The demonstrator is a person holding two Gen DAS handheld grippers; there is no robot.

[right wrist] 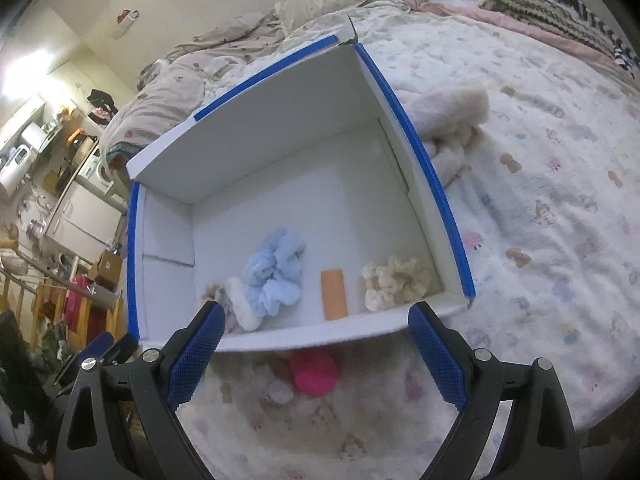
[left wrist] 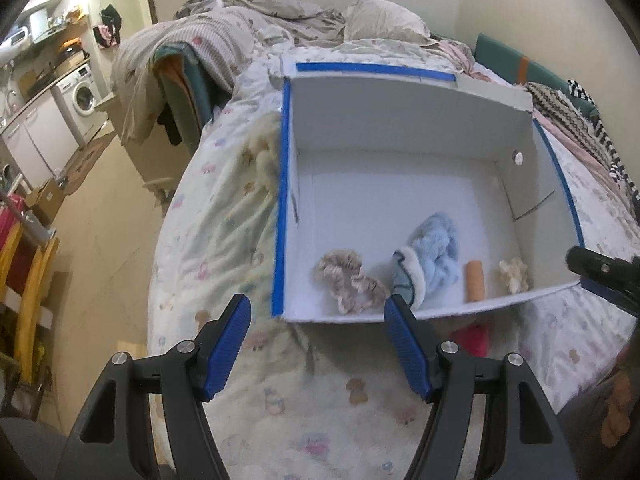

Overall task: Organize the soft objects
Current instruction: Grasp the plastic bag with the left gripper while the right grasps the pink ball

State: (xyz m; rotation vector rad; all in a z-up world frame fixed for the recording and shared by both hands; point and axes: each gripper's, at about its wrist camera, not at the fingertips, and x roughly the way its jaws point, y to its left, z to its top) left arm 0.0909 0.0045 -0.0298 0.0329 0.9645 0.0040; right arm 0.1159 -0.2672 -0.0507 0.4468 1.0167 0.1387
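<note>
Left wrist view showed a white box (left wrist: pixel 400 132) with blue tape edges on the bed (left wrist: pixel 216 240). Inside, along its near wall, lay a striped scrunchie (left wrist: pixel 352 284), blue fluffy cloth (left wrist: pixel 434 252), orange roll (left wrist: pixel 475 281) and cream scrunchie (left wrist: pixel 514 275). A pink item (right wrist: pixel 314 372) lay outside. Left gripper (left wrist: pixel 318 346) and right gripper (right wrist: pixel 314 354) were both wide apart, holding nothing.

Bed (left wrist: pixel 224 216) covered with pale printed fleece blanket. White box (left wrist: pixel 404 120), blue-taped rims, open top, resting mid-bed. Pink soft item (right wrist: pixel 314 372) on blanket just outside box's near wall. Cream fluffy item (right wrist: pixel 448 120) touching box's right wall. Crumpled duvet (left wrist: pixel 256 20) and pillow (left wrist: pixel 384 20) along far edge; striped knit throw (left wrist: pixel 568 116) at far right corner.
</note>
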